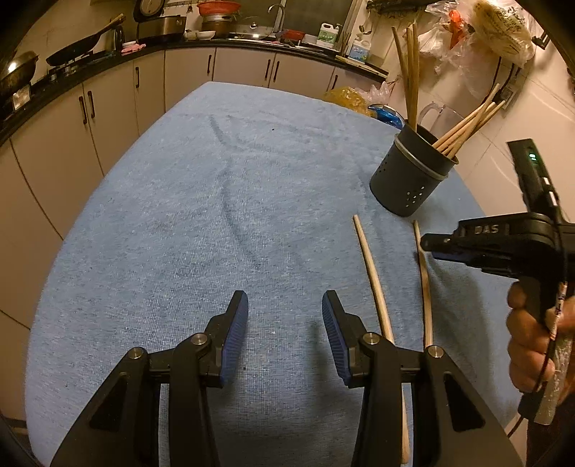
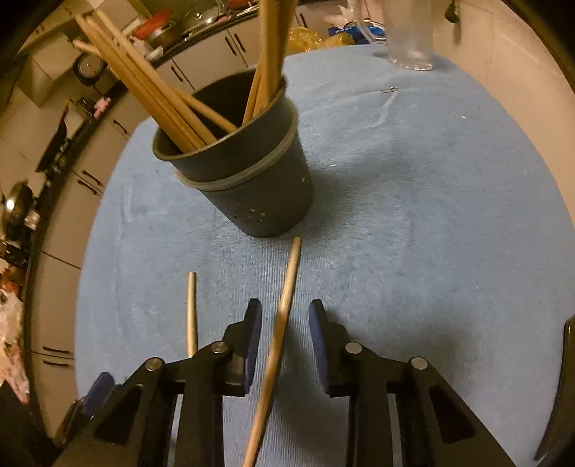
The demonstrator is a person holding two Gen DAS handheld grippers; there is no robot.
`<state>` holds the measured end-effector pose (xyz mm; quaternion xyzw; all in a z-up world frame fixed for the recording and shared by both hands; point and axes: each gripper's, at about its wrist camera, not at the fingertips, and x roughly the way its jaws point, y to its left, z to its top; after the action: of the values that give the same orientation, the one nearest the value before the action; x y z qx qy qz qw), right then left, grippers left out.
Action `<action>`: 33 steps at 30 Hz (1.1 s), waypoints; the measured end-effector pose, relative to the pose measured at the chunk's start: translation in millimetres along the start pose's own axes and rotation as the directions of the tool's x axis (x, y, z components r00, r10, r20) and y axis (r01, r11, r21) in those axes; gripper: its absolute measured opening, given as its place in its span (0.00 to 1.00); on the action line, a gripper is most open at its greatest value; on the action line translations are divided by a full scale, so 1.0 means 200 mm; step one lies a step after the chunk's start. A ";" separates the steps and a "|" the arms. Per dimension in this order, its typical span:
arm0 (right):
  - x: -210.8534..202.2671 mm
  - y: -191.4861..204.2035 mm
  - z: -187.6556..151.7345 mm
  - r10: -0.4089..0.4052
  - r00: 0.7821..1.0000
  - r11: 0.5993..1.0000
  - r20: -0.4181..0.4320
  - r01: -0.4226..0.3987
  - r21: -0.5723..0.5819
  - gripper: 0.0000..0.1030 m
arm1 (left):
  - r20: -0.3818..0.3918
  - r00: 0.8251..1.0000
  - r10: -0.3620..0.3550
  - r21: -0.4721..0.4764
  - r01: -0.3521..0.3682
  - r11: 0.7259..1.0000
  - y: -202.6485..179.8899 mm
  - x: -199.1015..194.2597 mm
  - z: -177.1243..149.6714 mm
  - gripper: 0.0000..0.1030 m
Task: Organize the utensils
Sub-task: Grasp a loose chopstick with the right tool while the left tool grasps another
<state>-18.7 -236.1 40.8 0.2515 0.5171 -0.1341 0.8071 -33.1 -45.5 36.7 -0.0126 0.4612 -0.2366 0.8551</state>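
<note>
A dark grey holder [image 1: 413,172] stands at the right of the blue cloth and holds several wooden chopsticks [image 1: 467,127]; it also shows in the right wrist view [image 2: 248,172]. Two loose chopsticks lie in front of it: one [image 1: 373,280] nearer the middle, one [image 1: 426,283] further right. My left gripper [image 1: 285,336] is open and empty over the cloth, left of them. My right gripper [image 2: 285,345] is open, its fingers on either side of the right chopstick [image 2: 280,323], apart from it. The other chopstick [image 2: 191,312] lies to its left.
The table under the blue cloth [image 1: 215,215] stands beside a kitchen counter [image 1: 107,61] with pans and bottles. A clear plastic jug [image 2: 406,32] stands at the far edge behind the holder. Plastic bags [image 1: 478,32] hang at the right wall.
</note>
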 end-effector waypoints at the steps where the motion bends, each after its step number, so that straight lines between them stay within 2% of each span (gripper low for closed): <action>1: 0.01 0.01 0.00 -0.004 1.000 1.000 -0.008 0.004 -0.011 0.18 | -0.003 1.000 -0.001 0.000 0.001 1.000 0.00 0.00 0.00 0.40; 4: 0.05 0.04 -0.02 -0.026 0.999 0.999 -0.021 0.025 -0.040 0.08 | -0.010 1.000 -0.008 0.002 0.008 1.000 -0.01 0.01 0.00 0.40; 6: 0.04 0.05 -0.05 -0.025 1.000 0.997 -0.019 0.023 -0.072 0.07 | -0.013 1.000 -0.011 0.002 0.011 1.000 -0.02 0.01 0.01 0.40; 11: -0.04 -0.04 -0.11 0.015 1.000 0.998 0.000 -0.015 -0.068 0.07 | -0.026 1.000 -0.014 0.011 0.015 1.000 -0.07 0.02 0.01 0.40; 18: -0.14 -0.14 -0.22 0.044 0.999 0.997 0.026 -0.043 -0.061 0.07 | -0.100 0.994 -0.039 0.027 0.042 0.999 -0.19 0.10 0.04 0.40; 24: -0.11 -0.21 -0.22 0.066 0.998 0.997 0.007 -0.066 -0.028 0.07 | -0.177 0.984 0.010 0.085 0.005 0.996 -0.36 0.23 0.14 0.40; 28: -0.11 -0.21 -0.21 0.073 0.997 0.997 0.013 -0.073 -0.026 0.07 | -0.226 0.974 0.024 0.132 0.006 0.991 -0.47 0.32 0.20 0.24; 29: -0.11 -0.21 -0.21 0.075 0.997 0.997 0.013 -0.074 -0.025 0.07 | -0.246 0.968 0.057 0.149 -0.021 0.989 -0.50 0.37 0.21 0.19; 30: -0.11 -0.21 -0.21 0.074 0.997 0.997 0.012 -0.074 -0.024 0.07 | -0.253 0.964 0.086 0.153 -0.047 0.987 -0.51 0.39 0.21 0.08; 31: -0.11 -0.22 -0.20 0.072 0.997 0.997 0.010 -0.071 -0.023 0.07 | -0.232 0.966 0.117 0.167 -0.079 0.983 -0.52 0.39 0.21 0.07; 33: -0.10 -0.23 -0.20 0.071 0.997 0.997 0.006 -0.071 -0.024 0.07 | -0.231 0.966 0.119 0.172 -0.080 0.982 -0.53 0.39 0.21 0.07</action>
<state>-80.0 -253.0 33.7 0.2596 0.5064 -0.0998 0.8162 -5.8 -180.9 24.5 0.1086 0.5408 -0.2294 0.8019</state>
